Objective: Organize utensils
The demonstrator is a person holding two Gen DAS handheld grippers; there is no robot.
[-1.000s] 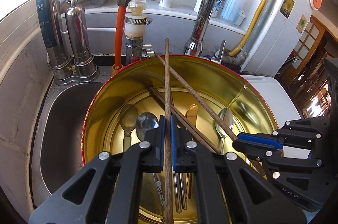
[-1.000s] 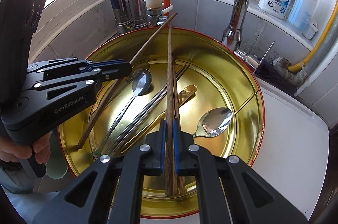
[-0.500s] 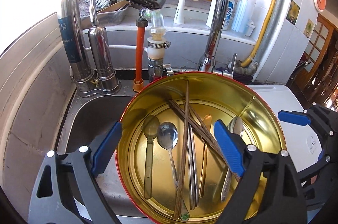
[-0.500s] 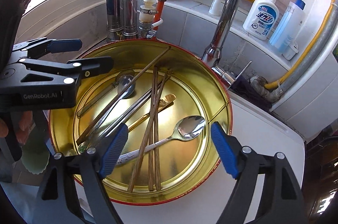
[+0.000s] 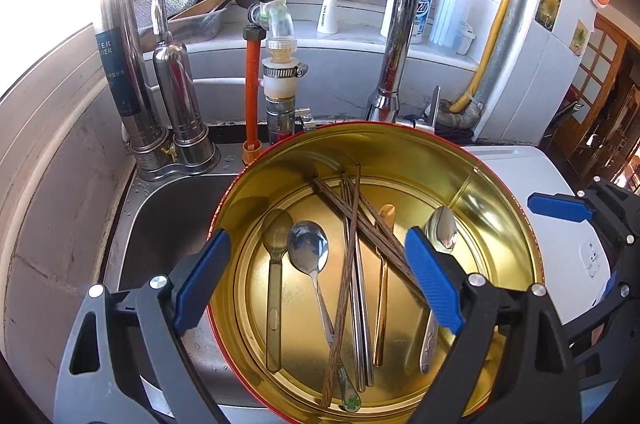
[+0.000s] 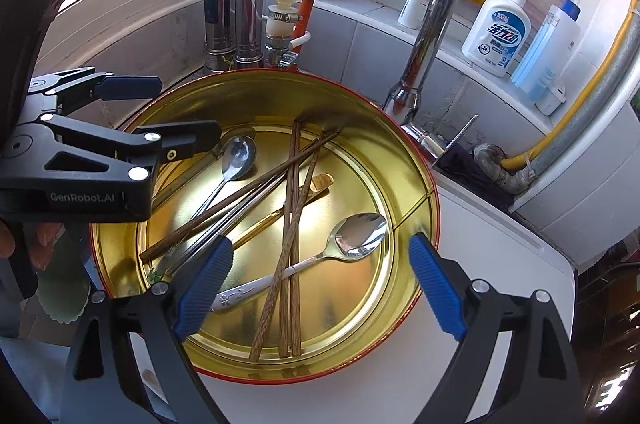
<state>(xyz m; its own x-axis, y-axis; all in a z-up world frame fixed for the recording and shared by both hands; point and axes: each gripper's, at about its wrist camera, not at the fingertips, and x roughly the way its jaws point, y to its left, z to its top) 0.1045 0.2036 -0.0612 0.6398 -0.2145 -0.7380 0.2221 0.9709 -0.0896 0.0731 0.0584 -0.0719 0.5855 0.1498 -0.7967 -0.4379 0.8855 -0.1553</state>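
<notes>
With both tools (image 5: pixel 316 282) (image 6: pixel 320 282) gaping empty over the gold tin (image 6: pixel 400 160), I'm advising pinching one wooden chopstick (image 6: pixel 294 184) mid-shaft; avoid crossings.

From the left wrist view, the right tongs (image 5: pixel 560 210) run off the right edge, only one blue pad showing. The left tongs' (image 5: pixel 316 282) right finger (image 5: pixel 434 284) covers the middle of the silver spoon (image 5: pixel 440 226) and the lower ends of the crossed wooden chopsticks (image 5: pixel 362 220). The gold tin's (image 5: pixel 508 208) near rim drops out of frame at the bottom. From the right wrist view, the left tongs (image 6: pixel 160 112) hide the tin's left wall, and the print on the soap bottle (image 6: pixel 498 36) is too small to read. The hand (image 6: pixel 38 240) under the tongs is mostly covered.
</notes>
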